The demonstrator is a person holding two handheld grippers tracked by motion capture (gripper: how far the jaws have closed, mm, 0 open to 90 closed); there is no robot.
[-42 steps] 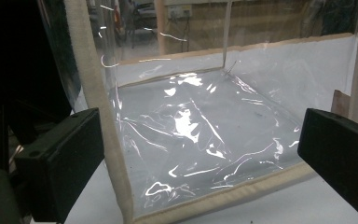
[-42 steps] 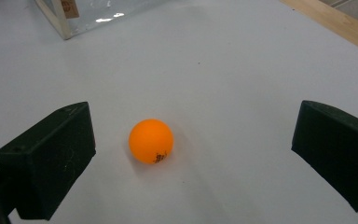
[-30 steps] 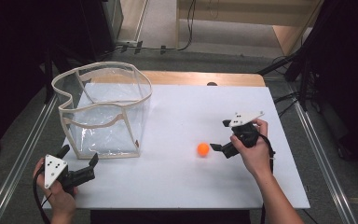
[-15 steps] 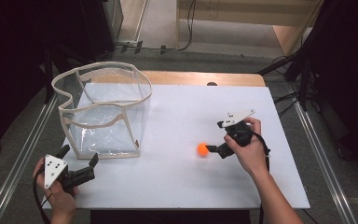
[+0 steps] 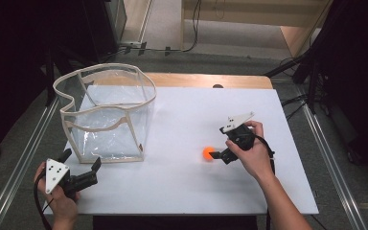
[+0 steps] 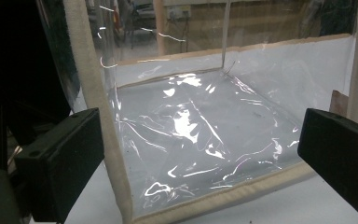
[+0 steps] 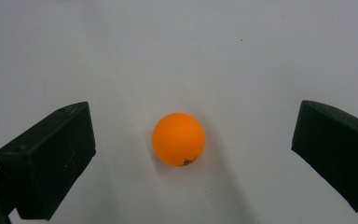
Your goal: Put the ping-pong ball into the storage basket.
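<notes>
Right gripper (image 7: 193, 154) sits low with its jaws spread wide either side of the orange ball (image 7: 178, 138) on the white table (image 5: 182, 187), lined up for a grab, while the left gripper (image 5: 79, 175), open and empty, faces the clear bag (image 5: 108, 115).

Table (image 5: 182, 187): white top, with a strip of wood showing along its far edge. Two items rest directly on it. A clear plastic bin (image 5: 106, 115) with cream fabric edging stands at the left. A small orange ball (image 5: 208, 153) lies right of centre, well apart from the bin.
</notes>
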